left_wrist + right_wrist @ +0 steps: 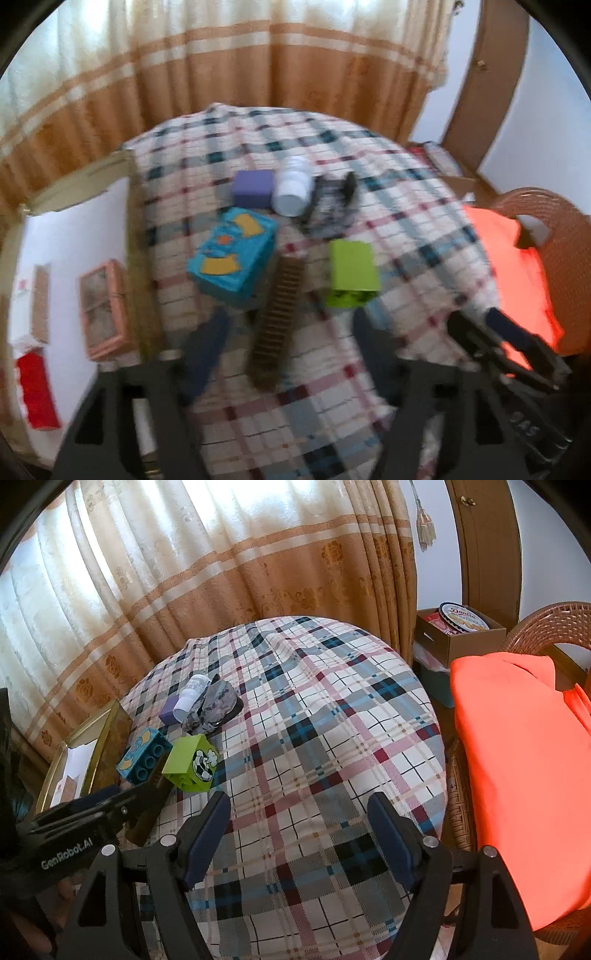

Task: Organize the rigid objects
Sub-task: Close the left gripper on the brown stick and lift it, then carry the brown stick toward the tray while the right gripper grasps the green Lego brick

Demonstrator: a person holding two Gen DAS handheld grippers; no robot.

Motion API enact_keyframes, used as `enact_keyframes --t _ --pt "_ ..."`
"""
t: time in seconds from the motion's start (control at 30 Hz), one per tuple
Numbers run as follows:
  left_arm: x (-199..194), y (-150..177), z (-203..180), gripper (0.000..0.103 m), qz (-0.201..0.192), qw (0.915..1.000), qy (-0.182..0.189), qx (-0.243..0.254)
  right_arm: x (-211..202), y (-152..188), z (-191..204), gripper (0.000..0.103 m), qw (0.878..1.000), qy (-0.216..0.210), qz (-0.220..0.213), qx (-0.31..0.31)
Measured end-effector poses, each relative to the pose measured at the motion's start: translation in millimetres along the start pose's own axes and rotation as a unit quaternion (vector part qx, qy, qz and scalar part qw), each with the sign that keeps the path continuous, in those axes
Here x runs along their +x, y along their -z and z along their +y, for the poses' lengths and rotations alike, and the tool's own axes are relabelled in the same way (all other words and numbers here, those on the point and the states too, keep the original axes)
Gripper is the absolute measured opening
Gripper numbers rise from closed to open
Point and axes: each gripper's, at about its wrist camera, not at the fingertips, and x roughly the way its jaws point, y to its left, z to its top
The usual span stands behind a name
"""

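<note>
Comb (276, 325) between open fingers (207, 354)

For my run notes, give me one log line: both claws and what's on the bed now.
left claw: open, over brown comb | right claw: open, empty | blue block, green block: on plaid cover

Daylight glows through the pale curtain (155, 554) beyond the right claw (299, 834), bright enough to wash out its upper folds, and it lights the room evenly with only soft shadows. The left wrist view is smeared with motion blur, while the right is sharp. Both bend hard toward dark, rounded corners.
</note>
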Motion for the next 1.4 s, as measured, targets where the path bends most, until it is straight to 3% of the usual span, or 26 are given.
enact_keyframes --t 0.1,0.17,0.23,0.43,0.6,0.7,0.8,0.9,0.97,1.0,1.23,1.4 --pt "7 -2 3 0.073 0.015 0.9999 -0.002 -0.001 1 -1 -1 0.079 1.0 -0.002 -0.001 0.002" --pt "10 -4 -1 0.062 0.023 0.9996 -0.009 0.011 2 -1 -1 0.079 1.0 -0.004 -0.002 0.001" --pt "11 -4 -5 0.061 0.032 0.9994 -0.006 0.015 2 -2 -2 0.079 1.0 -0.005 -0.003 0.0" --pt "3 3 -30 0.062 -0.011 0.9897 -0.112 0.088 1 -4 -7 0.079 1.0 -0.008 -0.007 0.007" --pt "18 6 -26 0.062 0.032 0.9951 -0.074 0.057 2 -6 -10 0.079 1.0 -0.007 -0.006 0.01" --pt "21 6 -26 0.061 0.037 0.9952 -0.071 0.056 1 -6 -11 0.079 1.0 -0.007 -0.007 0.012" --pt "31 2 -16 0.062 0.048 0.9986 -0.019 0.008 1 -6 -10 0.079 1.0 -0.004 -0.008 0.01" --pt "34 -4 -14 0.058 0.051 0.9986 -0.012 -0.002 1 -6 -10 0.079 1.0 -0.004 -0.008 0.009" --pt "32 -4 -12 0.031 0.045 0.9989 -0.001 -0.011 1 -6 -10 0.079 1.0 -0.003 -0.007 0.01" --pt "31 -4 -10 0.024 0.044 0.9989 0.008 -0.017 1 -6 -10 0.079 1.0 -0.004 -0.008 0.011" --pt "16 9 1 0.024 0.045 0.9953 0.068 -0.052 2 -6 -9 0.079 1.0 -0.002 -0.007 0.012" --pt "-18 15 4 0.024 0.002 0.9967 0.066 -0.048 2 -8 -6 0.079 1.0 -0.008 -0.004 0.008"
